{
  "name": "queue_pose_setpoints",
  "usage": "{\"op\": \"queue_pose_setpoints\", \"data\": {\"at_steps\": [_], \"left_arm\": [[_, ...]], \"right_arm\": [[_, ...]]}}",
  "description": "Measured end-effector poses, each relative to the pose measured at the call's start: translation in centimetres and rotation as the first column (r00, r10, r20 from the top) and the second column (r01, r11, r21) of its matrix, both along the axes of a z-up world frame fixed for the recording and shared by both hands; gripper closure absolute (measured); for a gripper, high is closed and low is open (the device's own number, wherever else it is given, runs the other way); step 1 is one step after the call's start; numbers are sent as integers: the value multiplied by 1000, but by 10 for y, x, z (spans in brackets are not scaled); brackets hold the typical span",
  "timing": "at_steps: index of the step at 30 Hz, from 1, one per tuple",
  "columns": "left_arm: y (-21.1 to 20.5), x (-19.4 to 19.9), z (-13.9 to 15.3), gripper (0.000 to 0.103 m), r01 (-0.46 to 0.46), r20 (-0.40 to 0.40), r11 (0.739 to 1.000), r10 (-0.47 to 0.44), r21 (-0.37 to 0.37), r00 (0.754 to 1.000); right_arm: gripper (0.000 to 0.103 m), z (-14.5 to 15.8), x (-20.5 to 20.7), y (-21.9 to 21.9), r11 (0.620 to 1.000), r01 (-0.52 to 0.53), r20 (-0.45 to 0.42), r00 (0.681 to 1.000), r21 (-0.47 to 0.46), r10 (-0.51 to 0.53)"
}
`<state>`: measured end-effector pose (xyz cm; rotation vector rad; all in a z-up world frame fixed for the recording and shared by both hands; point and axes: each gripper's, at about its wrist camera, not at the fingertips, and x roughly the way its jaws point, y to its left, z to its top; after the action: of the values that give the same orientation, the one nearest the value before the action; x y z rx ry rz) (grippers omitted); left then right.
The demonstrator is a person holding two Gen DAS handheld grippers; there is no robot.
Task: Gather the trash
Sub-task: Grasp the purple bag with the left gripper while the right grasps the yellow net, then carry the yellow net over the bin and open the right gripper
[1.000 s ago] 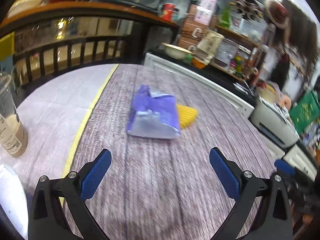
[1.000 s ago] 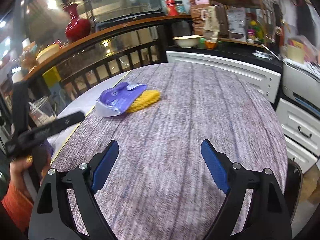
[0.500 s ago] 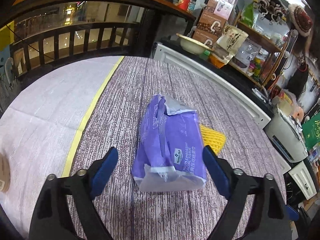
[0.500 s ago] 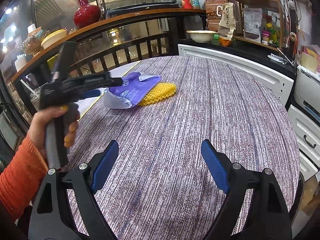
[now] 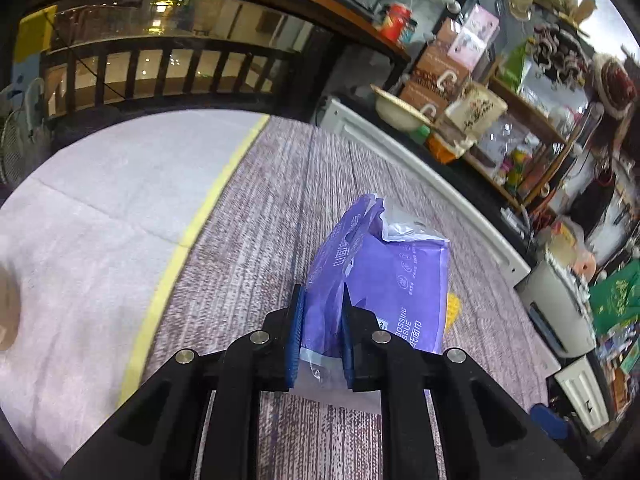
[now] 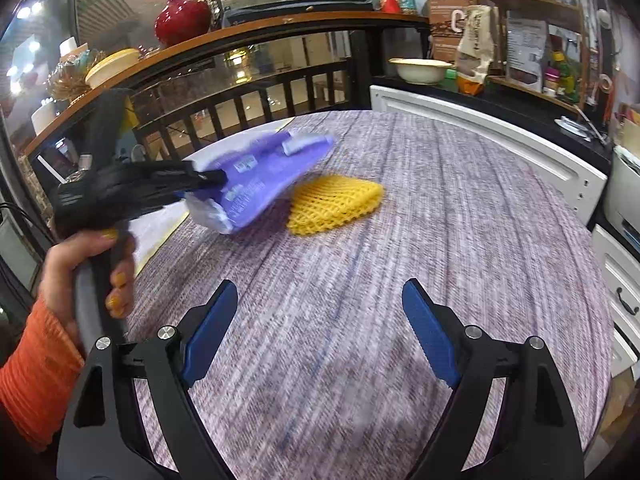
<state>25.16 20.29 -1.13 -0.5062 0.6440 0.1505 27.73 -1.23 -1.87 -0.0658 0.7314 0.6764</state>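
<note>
**Ana:** Left wrist view is giving us the action: the left gripper (image 5: 320, 332) is closing its jaws on the near end of the purple tissue pack (image 5: 380, 280), low and centre in the frame, with the wrapper pinched between the blue pads (image 5: 295, 334).

**Ben:** And the right wrist view is backing that up. The pack (image 6: 256, 184) is sitting left of centre, tilting up off the table (image 6: 440, 240), with the left gripper (image 6: 212, 178) coming in from the left edge, a hand (image 6: 80, 268) in an orange sleeve (image 6: 36, 384) gripping its handle.

**Ana:** The right gripper (image 6: 320, 332)?

**Ben:** Gaping wide at the bottom of the frame, nothing between its fingers.

**Ana:** Counting trash?

**Ben:** I'm seeing one purple pack and one yellow foam net (image 6: 336, 204), lying just right of the pack, partly under it.
</note>
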Motion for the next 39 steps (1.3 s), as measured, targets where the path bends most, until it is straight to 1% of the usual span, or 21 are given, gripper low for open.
{"op": "queue_pose_setpoints", "data": {"at_steps": [3, 8, 11, 13, 15, 17, 21, 23, 24, 25, 26, 27, 30, 34, 39], "left_arm": [[2, -18, 11, 87, -33, 47, 999, 32, 16, 998], [2, -36, 23, 87, -72, 98, 996, 67, 54, 993], [-1, -43, 27, 87, -83, 119, 993, 72, 85, 990], [-1, -46, 27, 87, -92, 129, 992, 80, 85, 988], [-1, -47, 26, 87, -93, 132, 992, 81, 90, 988], [-1, -46, 24, 87, -88, 127, 992, 77, 89, 989], [1, -46, 20, 87, -81, 126, 994, 72, 72, 990], [1, -48, 19, 87, -79, 127, 995, 70, 68, 989], [0, -49, 19, 87, -77, 127, 995, 68, 67, 990], [0, -48, 18, 87, -73, 125, 995, 64, 67, 990], [0, -48, 18, 87, -70, 124, 995, 62, 64, 990], [0, -49, 18, 87, -69, 123, 996, 61, 62, 990], [-2, -51, 19, 87, -69, 129, 996, 61, 62, 990], [-6, -55, 22, 87, -66, 136, 996, 57, 64, 989], [-12, -62, 24, 87, -55, 146, 996, 44, 71, 988]], "right_arm": [[19, -1, 13, 14, 1000, -13, -16, 1000, -3, 13], [19, -6, 52, 44, 999, -1, -38, 999, -41, -1], [19, -14, 82, 55, 999, 30, -109, 993, -28, -33], [20, -18, 96, 62, 998, 50, -128, 990, -37, -54], [22, -24, 109, 68, 995, 74, -130, 988, -59, -82], [33, -30, 117, 73, 993, 87, -140, 985, -80, -98], [43, -37, 125, 82, 990, 85, -150, 983, -109, -101], [60, -36, 124, 83, 990, 83, -139, 985, -110, -98], [66, -35, 123, 84, 990, 84, -130, 987, -114, -98], [80, -33, 121, 84, 989, 85, -118, 988, -122, -100], [88, -32, 119, 85, 987, 84, -102, 990, -135, -99], [91, -30, 115, 83, 988, 78, -99, 991, -132, -92], [93, -27, 107, 77, 991, 69, -97, 992, -115, -80], [94, -21, 97, 67, 993, 72, -86, 993, -93, -80], [94, -9, 82, 44, 995, 81, -71, 994, -54, -84]]}}
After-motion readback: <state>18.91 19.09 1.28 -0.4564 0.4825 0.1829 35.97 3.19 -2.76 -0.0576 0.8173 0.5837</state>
